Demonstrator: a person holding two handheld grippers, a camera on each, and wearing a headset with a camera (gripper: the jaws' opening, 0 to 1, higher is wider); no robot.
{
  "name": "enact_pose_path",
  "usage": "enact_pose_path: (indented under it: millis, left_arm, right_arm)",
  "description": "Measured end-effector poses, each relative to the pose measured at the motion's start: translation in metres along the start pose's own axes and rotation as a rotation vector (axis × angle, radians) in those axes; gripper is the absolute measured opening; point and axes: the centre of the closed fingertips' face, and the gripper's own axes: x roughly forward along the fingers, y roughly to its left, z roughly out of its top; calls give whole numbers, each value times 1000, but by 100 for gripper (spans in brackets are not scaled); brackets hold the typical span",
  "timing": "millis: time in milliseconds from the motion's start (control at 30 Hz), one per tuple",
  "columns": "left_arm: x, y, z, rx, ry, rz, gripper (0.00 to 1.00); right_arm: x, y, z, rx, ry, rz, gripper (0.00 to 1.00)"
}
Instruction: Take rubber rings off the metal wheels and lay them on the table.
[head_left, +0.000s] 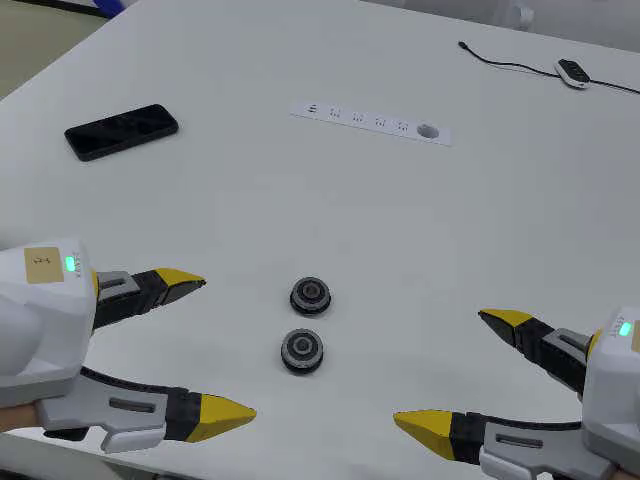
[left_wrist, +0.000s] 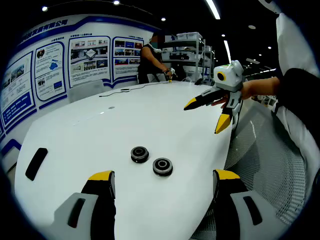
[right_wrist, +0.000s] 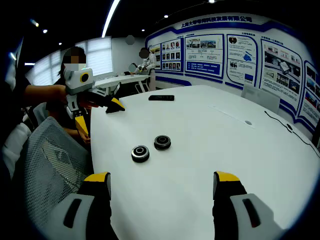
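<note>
Head view: nearest, the left gripper and right gripper sit at the near edge of the table, each with its jaws spread wide and nothing between them. Between the two, clear of both, two wheels lie flat: the near wheel and, just beyond it and not touching, the far wheel. Each has a dark ring on it. Farther off lie a phone at left, a strip mid-table and a cable far right.
</note>
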Motion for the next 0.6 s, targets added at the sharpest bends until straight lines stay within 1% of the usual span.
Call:
enact_pose_path:
  millis: [100, 200, 367, 600]
  left_arm:
    - [0, 0, -1, 0, 5, -1, 82]
    - [0, -1, -2, -2, 9, -3, 82]
    - [0, -2, -5, -2, 24, -13, 81]
    - [0, 0, -5, 1, 23, -2, 80]
  right_arm:
    - [0, -1, -1, 29, -6, 4, 85]
    - [0, 1, -1, 40, -11, 7, 85]
    - [0, 0, -2, 43, -10, 8, 84]
    - [0, 1, -6, 57, -6, 13, 84]
